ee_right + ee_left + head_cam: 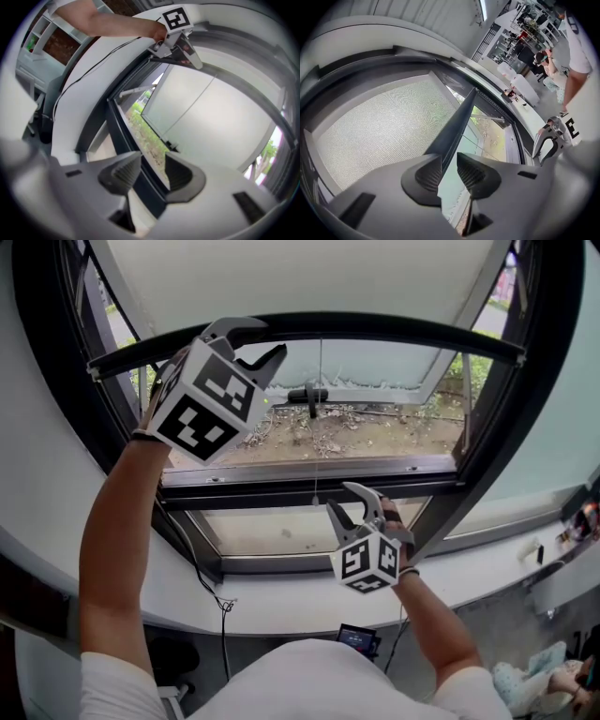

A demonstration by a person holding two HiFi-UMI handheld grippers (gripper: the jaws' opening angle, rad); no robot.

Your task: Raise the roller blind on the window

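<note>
Blind: the pale woven fabric roller blind (300, 277) hangs over the upper part of the window and is not yet raised; its dark, long, thin bottom bar (394, 329) lies across the glass from side to side
Left claw: the left claw (272, 337) is high at the left part of this bar, one jaw above it and one below; the jaws stand partly apart with the bar (459, 122) running into the gap, and light shows beside one pad, so I judge it is not clamped
Right claw: the right claw (339, 496) is low, in front of the dark metal window frame (309, 486); jaws apart, nothing between them
Key relation: the bar's long axis crosses the left claw's gap; the left hand is clearly nearer, the right is well below the bar
Cord: a thin pale cord (320, 418) hangs from the bar's middle, its end just beside the right claw, apart from it
Count: one blind, one bar, one cord, two claws
</note>
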